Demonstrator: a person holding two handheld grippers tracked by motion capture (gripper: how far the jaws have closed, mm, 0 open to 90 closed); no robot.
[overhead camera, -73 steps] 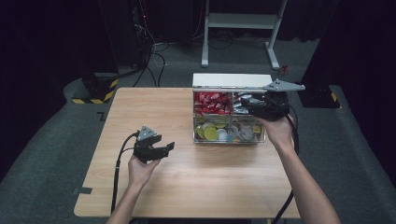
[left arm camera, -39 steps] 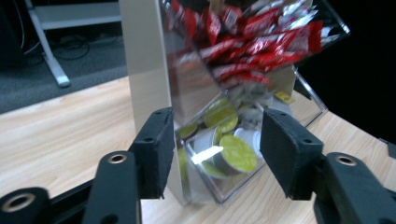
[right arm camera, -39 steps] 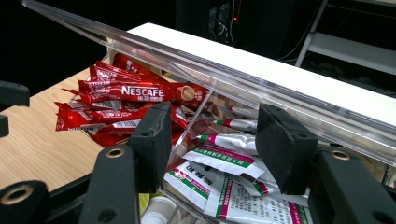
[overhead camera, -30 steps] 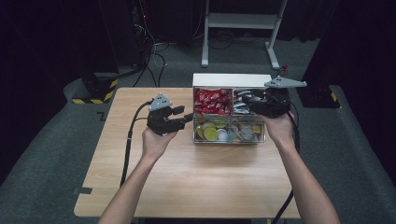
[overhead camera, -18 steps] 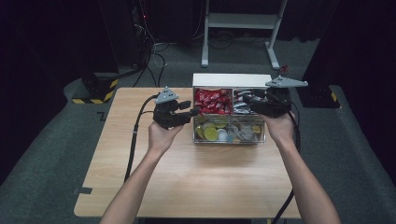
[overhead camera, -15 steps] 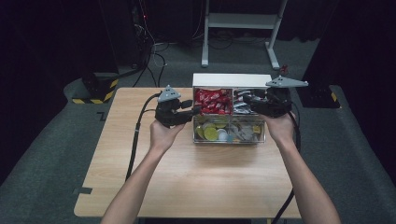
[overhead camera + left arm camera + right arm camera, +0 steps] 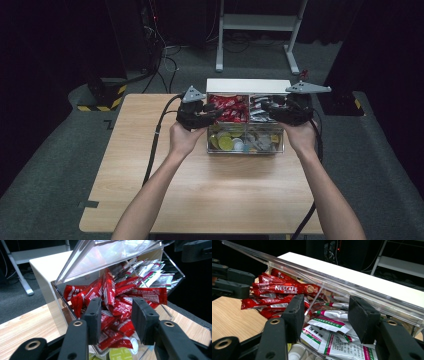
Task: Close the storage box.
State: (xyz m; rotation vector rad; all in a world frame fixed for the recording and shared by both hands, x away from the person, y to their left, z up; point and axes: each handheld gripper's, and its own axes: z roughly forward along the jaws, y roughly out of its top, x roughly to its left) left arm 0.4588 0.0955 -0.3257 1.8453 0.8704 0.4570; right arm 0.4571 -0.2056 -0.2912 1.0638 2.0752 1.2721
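Observation:
A clear box [image 7: 245, 150] with several compartments stands at the table's far side. Its clear lid [image 7: 107, 255] [image 7: 337, 277] is tilted up, and its edge lies across the top of my right gripper [image 7: 265, 107] [image 7: 324, 307]. That gripper's jaws stand apart over the white-and-green sachets [image 7: 329, 323] and press on nothing I can see. My left gripper [image 7: 216, 114] [image 7: 116, 312] reaches in at the box's left side over the red sachets [image 7: 112, 297] [image 7: 230, 107]. Its jaws have just been closing. Red sachets show in the gap, but the pads do not press them.
Round capsules [image 7: 225, 142] fill the box's front compartments. A white panel [image 7: 248, 85] backs the box. Bare wooden tabletop [image 7: 215, 195] lies in front, crossed by both forearms. A white frame stand [image 7: 260, 22] is on the floor behind the table.
My left hand has moved from the table's left middle up and right to the box and in over the red sachets. Its jaws have narrowed. The right gripper has stayed put.

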